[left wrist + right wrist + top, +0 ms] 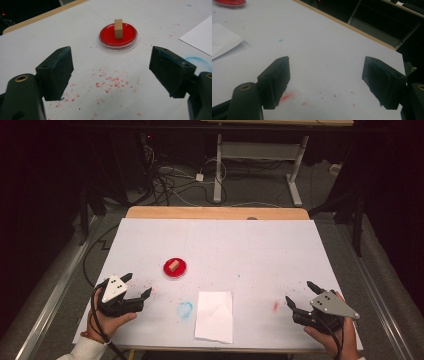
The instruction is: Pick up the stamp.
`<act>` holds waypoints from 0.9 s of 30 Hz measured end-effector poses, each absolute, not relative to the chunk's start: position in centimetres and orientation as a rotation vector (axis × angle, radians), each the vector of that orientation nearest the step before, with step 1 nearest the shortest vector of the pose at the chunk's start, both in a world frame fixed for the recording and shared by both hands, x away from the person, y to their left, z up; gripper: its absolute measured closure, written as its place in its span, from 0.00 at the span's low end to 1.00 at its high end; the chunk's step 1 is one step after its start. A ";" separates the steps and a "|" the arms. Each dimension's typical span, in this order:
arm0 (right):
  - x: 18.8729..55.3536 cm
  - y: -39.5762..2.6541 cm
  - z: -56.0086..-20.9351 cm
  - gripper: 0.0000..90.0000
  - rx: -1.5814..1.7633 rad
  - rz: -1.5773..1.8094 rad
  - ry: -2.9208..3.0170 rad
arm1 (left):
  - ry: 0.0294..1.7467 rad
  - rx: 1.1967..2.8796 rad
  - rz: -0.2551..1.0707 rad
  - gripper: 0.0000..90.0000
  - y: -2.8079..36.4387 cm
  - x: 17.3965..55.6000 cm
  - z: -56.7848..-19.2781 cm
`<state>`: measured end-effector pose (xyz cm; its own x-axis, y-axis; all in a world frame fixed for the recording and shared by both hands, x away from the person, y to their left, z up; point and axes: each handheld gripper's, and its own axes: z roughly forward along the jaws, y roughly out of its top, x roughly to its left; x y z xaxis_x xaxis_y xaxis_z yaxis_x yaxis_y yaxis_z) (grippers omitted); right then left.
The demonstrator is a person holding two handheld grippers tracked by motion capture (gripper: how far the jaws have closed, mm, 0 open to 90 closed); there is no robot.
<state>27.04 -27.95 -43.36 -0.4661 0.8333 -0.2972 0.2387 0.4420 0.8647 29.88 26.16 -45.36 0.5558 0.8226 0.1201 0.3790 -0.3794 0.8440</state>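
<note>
At top-left, red dish [229, 3] cropped by edge.

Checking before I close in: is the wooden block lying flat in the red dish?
No. In the left gripper view the wooden block stands upright on its end in the middle of the red dish.

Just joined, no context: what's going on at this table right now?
A person holds a two-jaw gripper in each hand, low over a white-covered table. The left gripper and the right gripper are both open and hold nothing. A small wooden block stands in a round red dish, ahead of the left gripper. A white paper sheet lies between the hands, among red and blue smudges.
</note>
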 end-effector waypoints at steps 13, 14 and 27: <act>27.0 -27.4 -43.4 0.26 0.877 0.991 1.960 | 0.974 2.051 0.636 0.22 26.2 31.1 -44.2; 27.0 -27.3 -43.4 0.26 0.882 0.992 1.958 | 0.974 2.051 0.636 0.22 26.2 31.1 -44.2; 27.5 -26.9 -44.3 0.26 0.876 0.954 2.011 | 1.021 2.199 0.532 0.28 24.2 36.2 -39.8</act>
